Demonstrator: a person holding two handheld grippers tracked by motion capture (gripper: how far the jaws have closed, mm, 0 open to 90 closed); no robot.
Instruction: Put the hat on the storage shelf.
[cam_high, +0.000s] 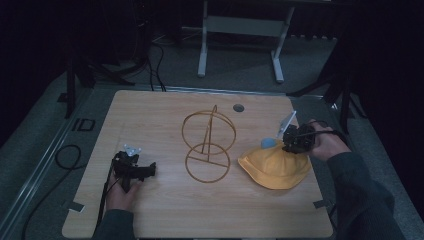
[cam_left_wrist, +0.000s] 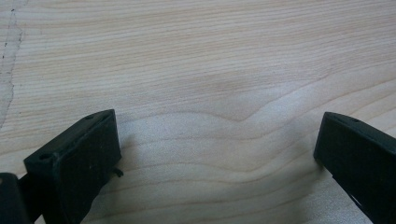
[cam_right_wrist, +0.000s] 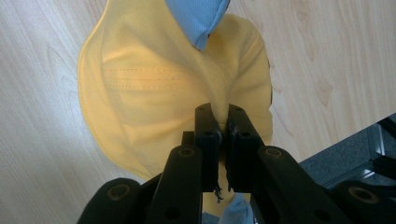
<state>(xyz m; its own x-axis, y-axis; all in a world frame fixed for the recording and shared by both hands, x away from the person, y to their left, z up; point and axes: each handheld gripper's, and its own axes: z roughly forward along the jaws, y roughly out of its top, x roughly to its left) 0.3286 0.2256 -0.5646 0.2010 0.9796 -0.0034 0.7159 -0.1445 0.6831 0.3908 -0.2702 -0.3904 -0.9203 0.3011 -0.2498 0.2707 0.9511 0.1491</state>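
A yellow hat (cam_high: 274, 167) with a light blue lining (cam_high: 268, 143) lies at the table's right side. My right gripper (cam_high: 289, 142) is shut on a fold of the hat's fabric at its far edge; in the right gripper view the jaws pinch the yellow cloth (cam_right_wrist: 222, 109), and the blue lining (cam_right_wrist: 196, 18) shows beyond. A gold wire stand (cam_high: 207, 145) made of two rings and an upright rod stands at the table's middle. My left gripper (cam_high: 150, 170) rests low at the front left, open, with bare wood (cam_left_wrist: 215, 130) between its fingers (cam_left_wrist: 79, 158).
The wooden table (cam_high: 165, 210) has a round grommet hole (cam_high: 238, 107) at its far edge. A black cable (cam_high: 65, 157) loops on the floor at the left. A white table frame (cam_high: 240, 30) stands behind.
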